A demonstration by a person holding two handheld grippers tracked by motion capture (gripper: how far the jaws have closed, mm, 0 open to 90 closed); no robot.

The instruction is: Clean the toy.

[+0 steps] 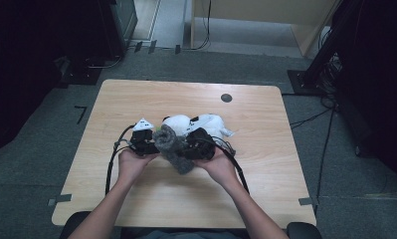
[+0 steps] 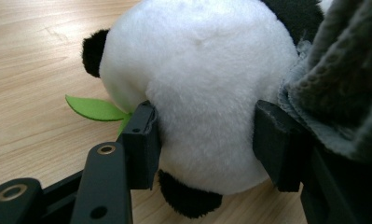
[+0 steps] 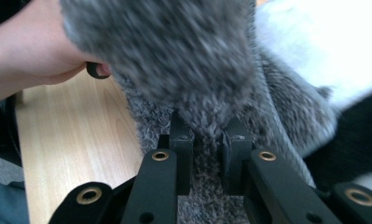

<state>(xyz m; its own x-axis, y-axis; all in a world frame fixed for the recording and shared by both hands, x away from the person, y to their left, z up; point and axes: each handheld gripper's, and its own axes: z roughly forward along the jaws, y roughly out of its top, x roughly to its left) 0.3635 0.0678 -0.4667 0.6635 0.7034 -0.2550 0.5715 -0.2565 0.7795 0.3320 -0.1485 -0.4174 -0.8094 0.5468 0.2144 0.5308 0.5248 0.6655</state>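
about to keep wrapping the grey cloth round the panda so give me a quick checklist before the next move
1. Left gripper clamped on the plush panda: ok, both jaws press into its white body.
2. Right gripper shut on the grey fuzzy cloth: ok, a fold is pinched between the jaws.
3. Cloth reaches the panda: ok, it lies against the toy's side in the left gripper view.
4. Panda over the table, away from edges: ok.
5. Green leaf clear of the jaws: ok, it sticks out beside the left jaw.
6. Cables free of the cloth: cannot tell.
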